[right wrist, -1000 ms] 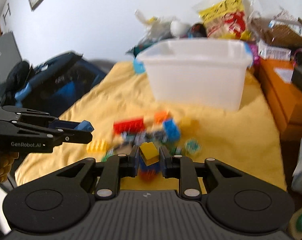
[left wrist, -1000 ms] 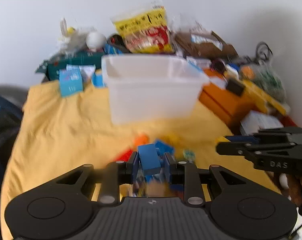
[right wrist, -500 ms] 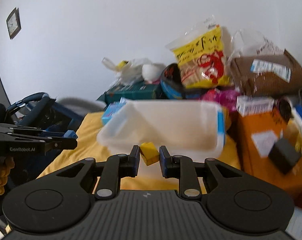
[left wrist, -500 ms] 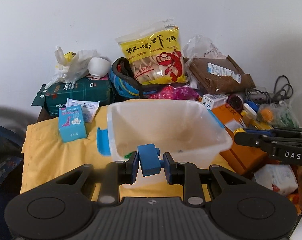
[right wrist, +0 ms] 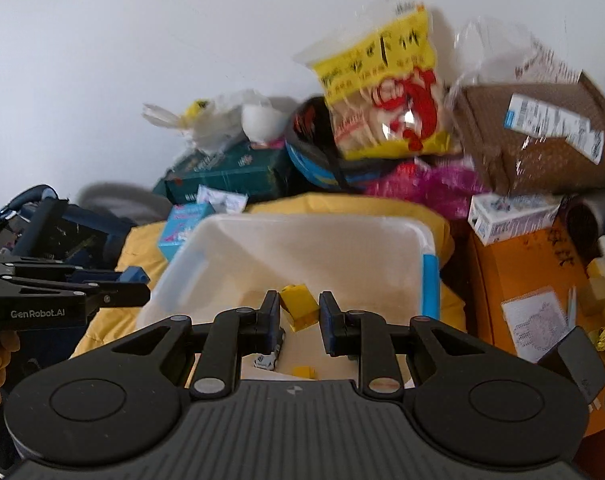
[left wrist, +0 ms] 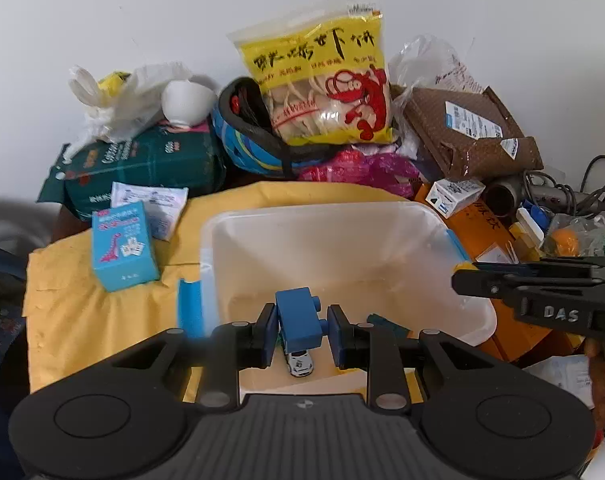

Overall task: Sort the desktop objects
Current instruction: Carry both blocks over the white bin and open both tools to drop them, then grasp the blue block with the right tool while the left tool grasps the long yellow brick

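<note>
Bricks fill both our claws: our left gripper (left wrist: 301, 330) is clamped on 1 blue brick (left wrist: 299, 323), our right gripper (right wrist: 299, 317) on 1 yellow brick (right wrist: 298, 306). Beneath both sits the translucent bin (left wrist: 382, 216), with a toy car (left wrist: 299, 363) just below the left fingertips.

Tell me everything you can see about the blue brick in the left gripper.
The blue brick is a matte plastic toy block, taller than wide, with round studs jutting toward its right side. It sits upright, pinched between the left gripper, held above the open translucent bin, with a small white toy car below it.
</note>
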The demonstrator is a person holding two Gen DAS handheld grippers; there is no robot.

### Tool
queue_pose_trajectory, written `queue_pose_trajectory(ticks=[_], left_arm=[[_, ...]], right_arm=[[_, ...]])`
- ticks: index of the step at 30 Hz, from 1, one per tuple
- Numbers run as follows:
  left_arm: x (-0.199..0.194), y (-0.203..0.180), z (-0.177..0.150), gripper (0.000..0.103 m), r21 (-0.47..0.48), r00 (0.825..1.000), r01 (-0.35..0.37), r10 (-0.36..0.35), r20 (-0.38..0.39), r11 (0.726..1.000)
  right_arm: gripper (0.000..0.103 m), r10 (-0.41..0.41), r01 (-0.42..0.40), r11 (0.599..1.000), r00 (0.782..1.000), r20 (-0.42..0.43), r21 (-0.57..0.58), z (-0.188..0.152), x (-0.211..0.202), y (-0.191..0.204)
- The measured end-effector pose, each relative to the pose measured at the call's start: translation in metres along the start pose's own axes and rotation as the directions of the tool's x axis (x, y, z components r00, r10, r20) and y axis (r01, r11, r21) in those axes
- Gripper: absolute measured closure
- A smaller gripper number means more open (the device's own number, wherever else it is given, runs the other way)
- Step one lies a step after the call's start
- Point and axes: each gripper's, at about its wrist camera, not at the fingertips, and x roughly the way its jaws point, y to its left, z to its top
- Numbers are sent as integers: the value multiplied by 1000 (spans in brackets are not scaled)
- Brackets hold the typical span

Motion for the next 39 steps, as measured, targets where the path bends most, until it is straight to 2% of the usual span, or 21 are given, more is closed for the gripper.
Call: queue_pose_trajectory(ticks=[10, 12, 13, 14, 15, 16, 17, 19, 21, 24, 26, 30, 33, 35, 39], left_arm=[[31, -3, 15, 72, -18, 998, -30, 29, -61, 999], [34, -2, 16, 57, -24, 997, -40, 38, -60, 999], [35, -2, 15, 42, -26, 996, -62, 61, -61, 998], [35, -2, 14, 35, -23, 996, -80, 79, -48, 997], [33, -2, 13, 35, -16, 996, -90, 89, -32, 996], [32, -1, 12, 35, -11, 995, -94, 94, -22, 996], [31, 1, 10, 35, -13, 995, -95, 95, -18, 995], [25, 5, 5, 35, -22, 996, -92, 92, -7, 996], [12, 8, -6, 35, -5, 995, -92, 92, 40, 996], [-13, 10, -32, 35, 30, 991, -84, 81, 105, 996], [-31, 13, -60, 35, 59, 989, -66, 57, 135, 996], [-51, 22, -128, 35, 92, 989, -66, 53, 140, 994], [-54, 29, -178, 35, 101, 992, -82, 71, 103, 992], [-51, 35, -208, 35, 95, 996, -75, 70, 56, 993], [-44, 41, -246, 35, 74, 996, -85, 85, 2, 994]], right_arm=[[79, -51, 55, 998, 992, -117, 28, 10, 33, -17], [79, -62, 66, 997, 991, -122, 31, 11, 36, -20], [78, -66, 71, 997, 990, -125, 32, 11, 38, -21], [75, -70, 75, 997, 989, -130, 33, 12, 39, -22], [69, -78, 83, 996, 988, -130, 30, 12, 41, -23], [54, -86, 90, 996, 988, -126, 26, 12, 41, -23], [49, -88, 91, 996, 989, -116, 21, 11, 40, -23], [50, -85, 86, 996, 991, -105, 12, 10, 39, -25], [50, -81, 82, 997, 992, -97, 14, 7, 36, -26], [50, -63, 64, 998, 997, -47, 16, -4, 22, -23], [50, -36, 36, 999, 999, -11, 9, -18, 9, -17], [50, 22, -22, 999, 1000, 16, -23, -71, -13, -1], [50, 37, -38, 996, 999, -14, -81, -123, -19, 21], [52, 75, -81, 992, 995, -67, -97, -161, -19, 38], [54, 129, -145, 986, 977, -168, -87, -210, -8, 61]])
